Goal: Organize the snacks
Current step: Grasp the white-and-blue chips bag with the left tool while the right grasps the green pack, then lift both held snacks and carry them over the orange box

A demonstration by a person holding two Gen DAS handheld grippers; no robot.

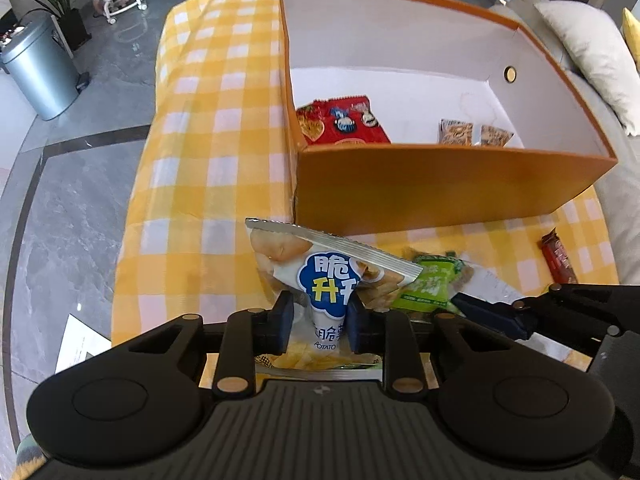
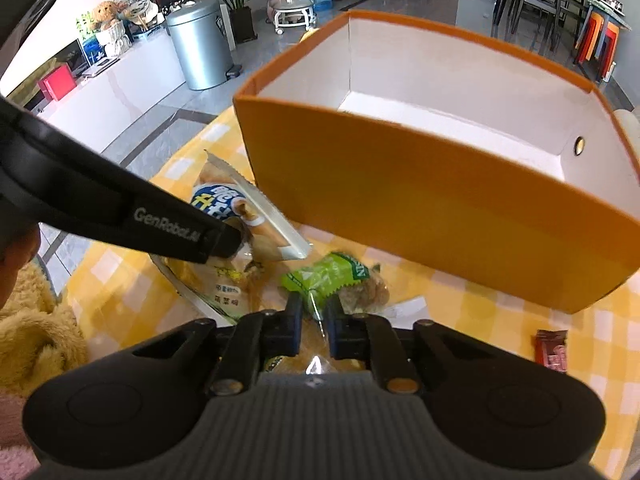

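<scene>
Your yellow-checked tablecloth [image 1: 208, 152] carries the big orange box [image 1: 440, 184], open-topped and white inside, with a red snack bag [image 1: 344, 120] and two small tan packets [image 1: 456, 132] already lying on its floor. Just in front of the box, your left gripper [image 1: 320, 312] is clamped on the middle of the potato chip bag [image 1: 320, 276], whose sealed top edge tilts up off the cloth. Beside it, your right gripper [image 2: 314, 320] is pinched nearly closed on the clear end of the green snack packet [image 2: 328, 276], and a small brown bar [image 1: 558, 256] lies apart to the right.
</scene>
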